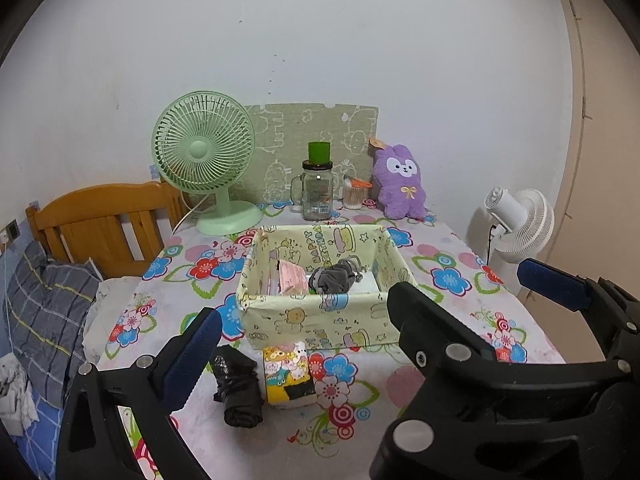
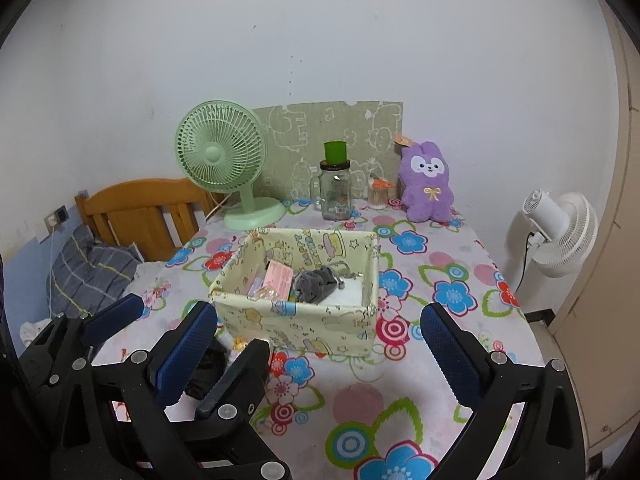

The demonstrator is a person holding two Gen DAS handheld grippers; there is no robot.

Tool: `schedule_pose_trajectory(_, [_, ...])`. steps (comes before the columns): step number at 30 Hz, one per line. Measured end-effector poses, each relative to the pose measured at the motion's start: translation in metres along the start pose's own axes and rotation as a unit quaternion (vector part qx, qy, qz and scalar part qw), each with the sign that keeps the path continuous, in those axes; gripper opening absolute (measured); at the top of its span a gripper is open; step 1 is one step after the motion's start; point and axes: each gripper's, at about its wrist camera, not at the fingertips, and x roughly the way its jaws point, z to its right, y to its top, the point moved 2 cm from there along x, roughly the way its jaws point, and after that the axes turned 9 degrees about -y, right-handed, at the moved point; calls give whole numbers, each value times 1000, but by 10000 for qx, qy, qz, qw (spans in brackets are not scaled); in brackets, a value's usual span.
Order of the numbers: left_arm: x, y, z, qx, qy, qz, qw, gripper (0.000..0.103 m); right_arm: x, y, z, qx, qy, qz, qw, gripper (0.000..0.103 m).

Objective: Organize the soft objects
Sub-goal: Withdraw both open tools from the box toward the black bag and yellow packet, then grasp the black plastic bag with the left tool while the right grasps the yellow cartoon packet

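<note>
A pale yellow fabric box (image 1: 320, 322) (image 2: 296, 326) stands mid-table, holding a grey cloth (image 1: 334, 276) (image 2: 316, 282) and pink packets (image 1: 288, 278). In front of it lie a rolled black bag (image 1: 236, 388) and a colourful tissue pack (image 1: 288, 374). A purple plush bunny (image 1: 400, 182) (image 2: 426, 182) sits at the back right. My left gripper (image 1: 368, 300) is open and empty above the table's front. My right gripper (image 2: 320, 348) is open and empty before the box. The left gripper also shows at the left of the right wrist view (image 2: 176, 328), hiding the black bag.
A green desk fan (image 1: 204, 160) (image 2: 224, 160), a glass jar with a green cup on it (image 1: 318, 184) (image 2: 336, 184) and a cotton-swab pot (image 1: 356, 194) stand at the back. A wooden bed head (image 1: 100, 224) is left, a white floor fan (image 1: 520, 220) right.
</note>
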Motion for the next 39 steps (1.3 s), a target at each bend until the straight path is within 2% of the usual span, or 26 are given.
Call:
schedule_pose_trajectory(8, [-2,-16,-3,-8,-35,-89,10000,102,-2,-19,-5,10,-27,-94,10000,103])
schedule_pose_trajectory(18, [6,-39,-12,-62,98,-348,9993,102,13,-42,-14,25,114,-355,9993,103])
schedule_pose_trajectory(27, [22,-60,-26,-141,255,-640,9975,102,35,-62,-22,69,106,-552,9984,103])
schedule_pose_trajectory(32, [31,-71,-35,-132,553,-805,9951,102,50,-71,-30,-31,111,-714,9974,103])
schedule_pose_trajectory(39, [47,-81,-54,-393,622,-1049,9918,99,70,-80,-39,-145,224,-925,9954,103])
